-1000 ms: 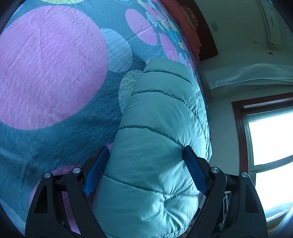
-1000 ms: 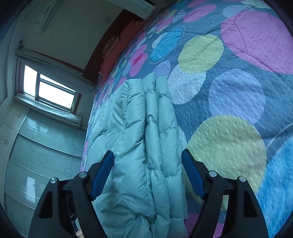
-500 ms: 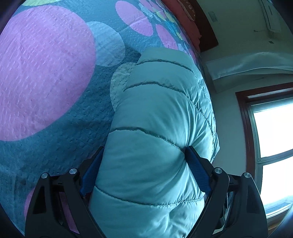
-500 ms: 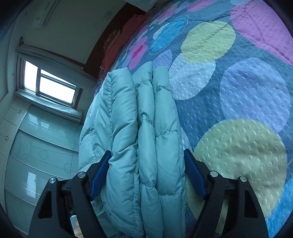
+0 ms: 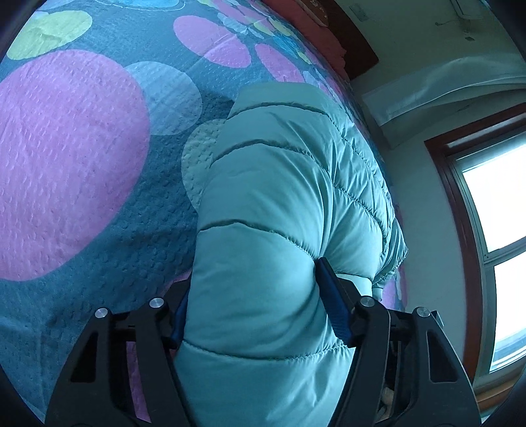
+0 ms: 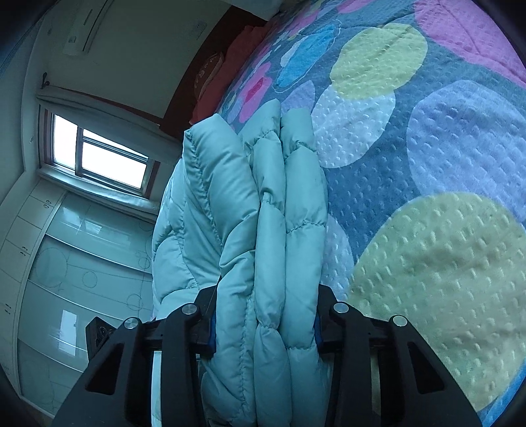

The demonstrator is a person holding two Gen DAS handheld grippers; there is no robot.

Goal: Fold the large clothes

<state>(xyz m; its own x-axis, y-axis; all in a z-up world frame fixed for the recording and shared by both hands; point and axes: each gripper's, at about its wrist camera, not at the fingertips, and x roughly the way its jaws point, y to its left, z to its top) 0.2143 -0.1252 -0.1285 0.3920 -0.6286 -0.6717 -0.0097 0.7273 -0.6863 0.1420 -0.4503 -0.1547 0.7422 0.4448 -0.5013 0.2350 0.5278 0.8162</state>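
Now, by label:

Left claw [image 5: 251,310]: clenched on a thick roll of the teal puffer jacket [image 5: 282,203]; the padding bulges out between the blue pads and hides most of the left-hand pad.

Right claw [image 6: 264,323]: clenched on a stack of several quilted layers of the jacket [image 6: 263,230], seen edge-on, with one pad tight against each side.

Change: a second ago both claws stood wide with the jacket loose between the pads; since then the jaws have drawn in on both sides until the fabric is squeezed. The bundle also fills more of each view than it did.

Meaning for the task: judged from this, the grasp is made and the folded edge is ready to be lifted or carried over for the next fold. How many folds are left cannot be told.

Jacket's place: on the bed, lying on the bedspread [image 5: 75,157] near the side toward the window [image 6: 98,157]; its far end rests on the cover, the near end is in both claws.

Risk: puffy filling is springy and slick, so layers may slip out of a shallow bite.

Surface: a textured blue bedspread with big pink, yellow-green and pale circles, soft and yielding.

Room: a red pillow [image 6: 230,69] by a dark headboard, an air conditioner [image 6: 88,29] high on the wall, and glossy wardrobe doors [image 6: 82,279] beneath the window side.
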